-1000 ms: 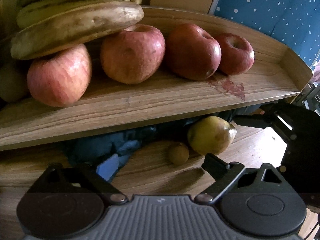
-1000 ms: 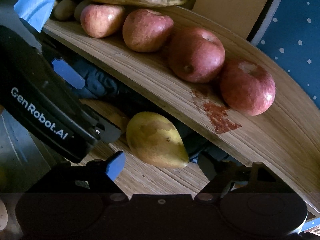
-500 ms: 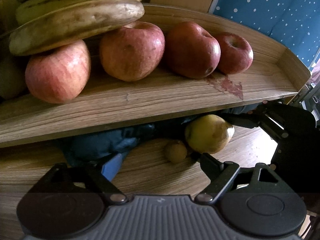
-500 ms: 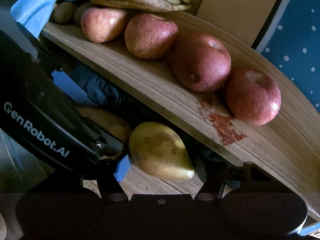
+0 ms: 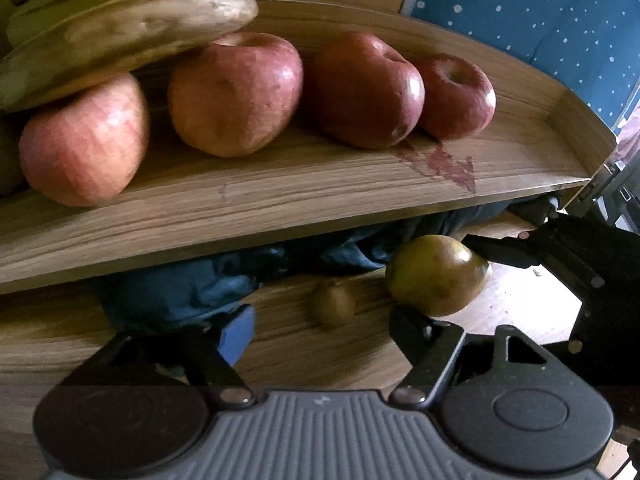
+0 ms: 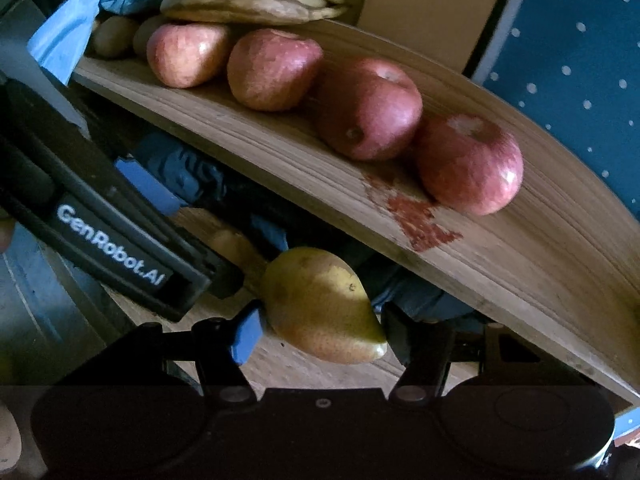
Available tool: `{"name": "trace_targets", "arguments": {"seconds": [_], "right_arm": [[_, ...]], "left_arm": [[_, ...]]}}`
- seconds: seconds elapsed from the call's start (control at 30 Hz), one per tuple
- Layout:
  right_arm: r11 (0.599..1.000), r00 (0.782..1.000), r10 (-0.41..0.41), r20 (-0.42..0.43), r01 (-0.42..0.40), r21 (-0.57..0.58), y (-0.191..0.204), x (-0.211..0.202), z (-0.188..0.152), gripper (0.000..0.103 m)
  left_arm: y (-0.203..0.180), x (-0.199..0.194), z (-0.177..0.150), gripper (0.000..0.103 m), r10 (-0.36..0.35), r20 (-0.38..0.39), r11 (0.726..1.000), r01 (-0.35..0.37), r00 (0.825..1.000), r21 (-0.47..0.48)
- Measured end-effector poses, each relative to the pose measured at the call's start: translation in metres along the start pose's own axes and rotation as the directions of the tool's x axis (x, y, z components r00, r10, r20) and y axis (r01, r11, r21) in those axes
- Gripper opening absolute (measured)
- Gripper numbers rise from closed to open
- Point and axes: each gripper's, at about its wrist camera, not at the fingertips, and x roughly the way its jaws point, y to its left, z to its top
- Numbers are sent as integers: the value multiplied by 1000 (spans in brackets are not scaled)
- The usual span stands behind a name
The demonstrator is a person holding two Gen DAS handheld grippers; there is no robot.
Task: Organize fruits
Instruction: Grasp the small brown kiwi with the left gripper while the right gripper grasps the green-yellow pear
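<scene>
A yellow-green pear (image 6: 324, 304) sits between the fingers of my right gripper (image 6: 320, 328), which is shut on it just below the wooden shelf (image 6: 500, 264). In the left wrist view the pear (image 5: 436, 276) shows at the right with the right gripper's fingers around it. My left gripper (image 5: 324, 328) is open and empty, low over the wooden table, with a small brown kiwi (image 5: 332, 304) ahead of it. Several red apples (image 5: 236, 92) stand in a row on the shelf, under bananas (image 5: 120, 36).
A dark blue cloth (image 5: 192, 288) lies under the shelf. The shelf has a red stain (image 5: 444, 160) and a raised rim at its right end (image 5: 576, 120). A blue dotted wall (image 5: 540, 8) and a cardboard box (image 6: 432, 4) stand behind. Kiwis (image 6: 116, 36) sit at the shelf's far left.
My right gripper has closed its fingers onto the pear, which now sits lower and closer in its view. My left gripper has moved slightly closer to the shelf and stays open.
</scene>
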Motion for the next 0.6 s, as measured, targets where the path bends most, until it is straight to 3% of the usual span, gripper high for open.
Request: {"name": "trace_targets", "arguments": {"seconds": [0.23, 0.6], "right_arm": [[999, 1000, -1, -8, 1, 34, 6, -2, -1, 65], [998, 1000, 20, -11, -19, 56, -23, -4, 2, 65]], "left_arm": [[-2, 6, 2, 55, 9, -6, 1000, -9, 1000, 14], [1, 9, 4, 41, 5, 10, 1000, -5, 1000, 28]]}}
